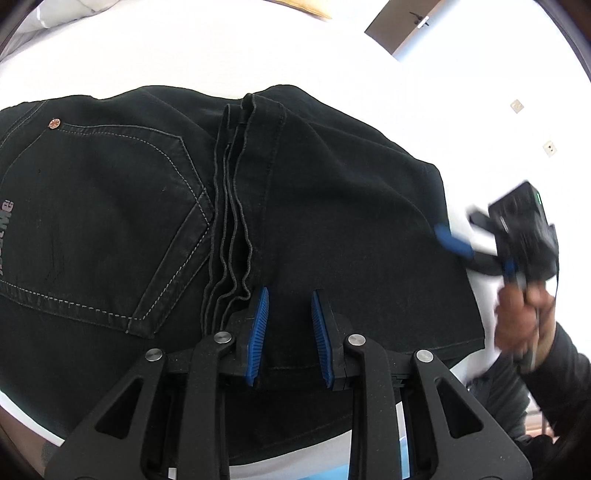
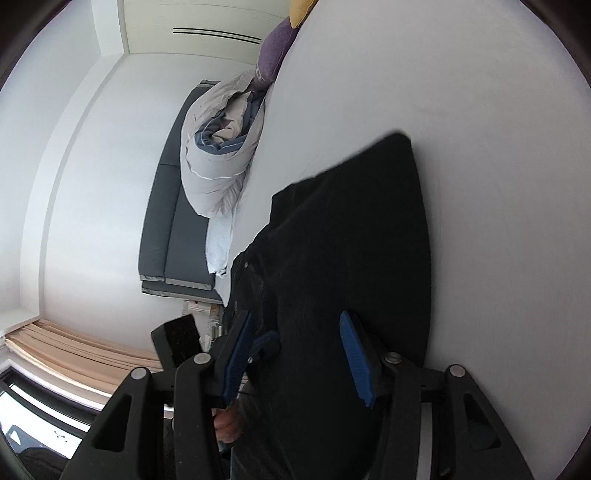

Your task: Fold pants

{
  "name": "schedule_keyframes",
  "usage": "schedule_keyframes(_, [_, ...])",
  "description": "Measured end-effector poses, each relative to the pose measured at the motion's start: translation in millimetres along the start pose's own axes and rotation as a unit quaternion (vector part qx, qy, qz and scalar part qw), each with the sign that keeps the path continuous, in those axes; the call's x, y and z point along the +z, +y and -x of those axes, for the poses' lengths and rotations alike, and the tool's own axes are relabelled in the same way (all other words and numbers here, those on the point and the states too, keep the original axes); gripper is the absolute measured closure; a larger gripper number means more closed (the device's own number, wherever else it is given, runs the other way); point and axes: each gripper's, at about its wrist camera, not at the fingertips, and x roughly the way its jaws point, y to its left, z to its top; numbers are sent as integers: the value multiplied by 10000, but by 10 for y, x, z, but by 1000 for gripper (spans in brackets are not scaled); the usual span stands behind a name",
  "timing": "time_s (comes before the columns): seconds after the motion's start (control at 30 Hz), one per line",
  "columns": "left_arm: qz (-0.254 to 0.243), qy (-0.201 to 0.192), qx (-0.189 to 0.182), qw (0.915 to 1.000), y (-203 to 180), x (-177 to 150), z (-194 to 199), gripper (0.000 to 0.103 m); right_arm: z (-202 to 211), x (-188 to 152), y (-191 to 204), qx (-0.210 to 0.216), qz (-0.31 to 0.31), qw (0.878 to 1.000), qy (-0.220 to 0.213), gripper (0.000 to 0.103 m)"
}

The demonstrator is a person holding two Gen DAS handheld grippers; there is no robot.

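Black pants [image 1: 110, 203] lie folded on a white bed [image 1: 221, 55], back pocket on the left and stacked leg hems down the middle. My left gripper [image 1: 290, 291] points down at the near edge of the right-hand layer. Its blue pads stand a little apart with dark cloth filling the gap, and they look shut on that edge. My right gripper [image 1: 458, 229], blurred, hovers at the pants' right edge, held by a hand [image 1: 517, 317]. In the right wrist view, that gripper [image 2: 295, 315] is open and rolled on its side, with the pants [image 2: 351, 221] spread beyond it.
A rolled grey duvet [image 2: 218, 158] and a purple pillow [image 2: 275, 48] lie at the bed's far side by a dark padded headboard [image 2: 166, 229]. White sheet [image 2: 480, 92] surrounds the pants. A door [image 1: 402, 26] shows beyond the bed.
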Motion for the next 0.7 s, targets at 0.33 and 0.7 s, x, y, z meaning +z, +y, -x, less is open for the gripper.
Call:
schedule_keyframes(0.33, [684, -928, -188, 9932, 569, -264, 1078, 79, 33, -967, 468, 203, 604, 9946, 823, 49])
schedule_keyframes(0.7, [3302, -2851, -572, 8980, 2247, -1008, 2163, 1, -342, -350, 867, 637, 451, 9966, 265, 46])
